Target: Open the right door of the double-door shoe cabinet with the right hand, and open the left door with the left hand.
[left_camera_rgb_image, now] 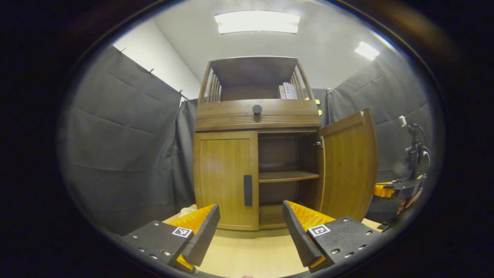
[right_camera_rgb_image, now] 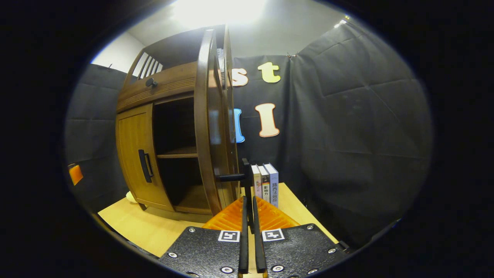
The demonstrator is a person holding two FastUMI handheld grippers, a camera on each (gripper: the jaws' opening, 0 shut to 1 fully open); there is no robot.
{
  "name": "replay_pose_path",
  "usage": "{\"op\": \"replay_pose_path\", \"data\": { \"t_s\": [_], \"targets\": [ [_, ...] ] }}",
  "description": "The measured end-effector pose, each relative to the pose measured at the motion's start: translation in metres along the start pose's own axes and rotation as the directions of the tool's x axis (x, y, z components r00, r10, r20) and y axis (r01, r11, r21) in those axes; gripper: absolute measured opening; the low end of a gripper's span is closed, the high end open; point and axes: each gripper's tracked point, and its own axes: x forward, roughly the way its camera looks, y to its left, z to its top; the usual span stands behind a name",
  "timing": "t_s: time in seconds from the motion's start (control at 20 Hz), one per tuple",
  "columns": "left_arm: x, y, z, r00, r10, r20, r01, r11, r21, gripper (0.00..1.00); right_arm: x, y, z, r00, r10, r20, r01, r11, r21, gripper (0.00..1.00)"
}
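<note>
The left gripper (left_camera_rgb_image: 251, 227) hovers level before the brown wooden double-door shoe cabinet (left_camera_rgb_image: 256, 143), fingers spread wide, facing the shut left door (left_camera_rgb_image: 225, 179) and its dark vertical handle (left_camera_rgb_image: 247, 190). The right gripper (right_camera_rgb_image: 249, 210) has its fingers pinched on the open right door's (right_camera_rgb_image: 210, 123) black handle (right_camera_rgb_image: 235, 177). Three upright books (right_camera_rgb_image: 265, 184) stand beside it on the pale wooden table (right_camera_rgb_image: 146, 227), their spine lettering too small to read.

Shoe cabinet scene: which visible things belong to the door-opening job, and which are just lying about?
Job:
- right door, swung open, its handle in the right gripper, jaws shut on it
- left door, closed, with its handle
- left gripper, jaws open, facing that door

Lying about:
- books on the table
- books on the top shelf
- drawer knob
</note>
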Motion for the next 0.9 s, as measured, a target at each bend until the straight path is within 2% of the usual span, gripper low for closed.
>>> {"op": "replay_pose_path", "data": {
  "t_s": [0.05,0.1,0.15,0.2,0.25,0.3,0.4,0.55,0.6,0.9],
  "targets": [
    [0.001,-0.001,0.001,1.0,-0.001,-0.002,0.001,1.0,0.006,0.93,-0.002,-0.002,0.002,1.0,0.013,0.005,-0.013,1.0,0.008,0.08],
    [0.0,-0.001,0.001,1.0,-0.001,0.0,0.001,1.0,0.012,0.93,-0.005,0.001,0.002,0.999,0.034,0.004,-0.034,0.999,0.016,0.03],
    [0.001,0.0,0.002,1.0,0.004,0.001,-0.004,1.0,0.018,0.93,-0.007,0.0,0.0,0.999,0.045,0.004,-0.045,0.999,0.01,0.1],
    [0.001,0.001,0.002,1.0,0.007,0.003,-0.008,1.0,0.023,0.93,-0.01,-0.003,0.0,0.999,0.049,0.006,-0.049,0.999,-0.003,0.12],
    [0.001,0.001,0.003,1.0,0.013,0.009,-0.013,1.0,0.026,0.93,-0.015,-0.003,0.002,0.998,0.058,0.016,-0.058,0.998,-0.011,0.21],
    [0.001,0.002,0.002,1.0,0.019,0.012,-0.019,0.999,0.03,0.93,-0.018,-0.004,0.005,0.998,0.059,0.031,-0.059,0.998,-0.017,0.24],
    [0.003,0.006,0.002,0.999,0.035,0.017,-0.036,0.998,0.044,0.93,-0.032,-0.009,0.011,0.997,0.052,0.056,-0.05,0.998,-0.024,0.45],
    [0.007,0.011,0.003,0.998,0.054,0.023,-0.055,0.997,0.058,0.99,-0.051,-0.008,0.012,0.995,0.075,0.065,-0.075,0.997,0.002,0.86],
    [0.009,0.013,0.004,0.998,0.056,0.027,-0.058,0.997,0.06,0.99,-0.057,-0.009,0.013,0.995,0.073,0.069,-0.074,0.997,0.004,0.91],
    [0.024,0.019,0.006,0.998,0.052,0.032,-0.054,0.997,0.059,0.99,-0.09,0.004,0.02,0.994,0.069,0.089,-0.07,0.997,0.008,0.93]
  ]
}}
